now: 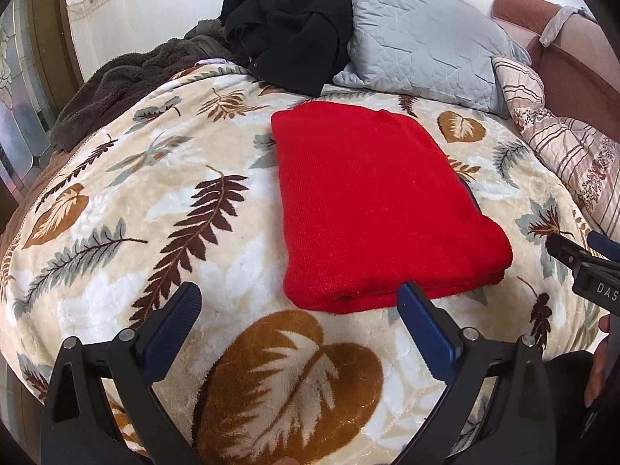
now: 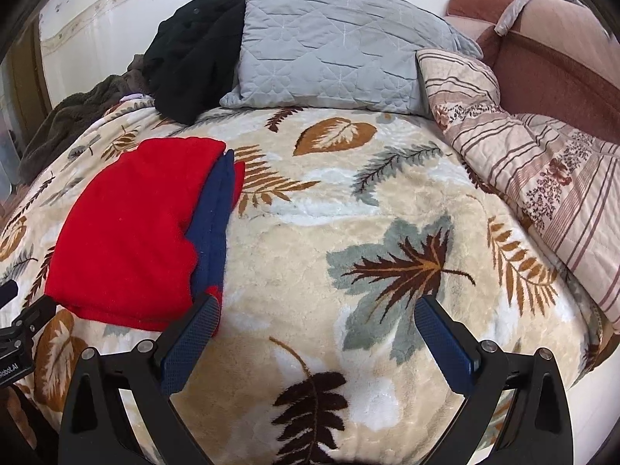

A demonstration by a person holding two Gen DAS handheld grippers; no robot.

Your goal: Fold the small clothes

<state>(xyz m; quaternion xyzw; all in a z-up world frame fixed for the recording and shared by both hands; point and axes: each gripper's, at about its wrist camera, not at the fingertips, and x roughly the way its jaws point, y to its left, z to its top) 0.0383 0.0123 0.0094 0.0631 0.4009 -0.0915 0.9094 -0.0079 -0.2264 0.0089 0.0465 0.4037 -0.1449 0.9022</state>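
1. Left gripper point(image 1: 298, 298): jaws spread wide, nothing between them. It occupies the lower part of the left wrist view, above the leaf-patterned blanket point(image 1: 116, 209). Its right finger tip lies at the near edge of the red garment; contact cannot be determined.
2. Right gripper point(image 2: 316, 306): jaws spread wide, nothing held. It sits in the lower centre of the right wrist view over bare blanket point(image 2: 310, 232). Its left finger tip is just beside the near right corner of the red garment.
3. Red garment point(image 1: 372, 209): folded into a flat rectangle, lying on the blanket at the centre of the left wrist view and at centre left of the right wrist view point(image 2: 131, 232).
4. Blue layer point(image 2: 211, 228): a dark blue strip shows along the right edge of the folded garment.
5. Upper frame: a grey quilted pillow point(image 1: 422, 46), a black garment point(image 1: 286, 27) heaped left of it, and a striped quilt point(image 1: 573, 155) at the right edge.
6. A hand point(image 1: 598, 364) shows at the lower right edge of the left wrist view.
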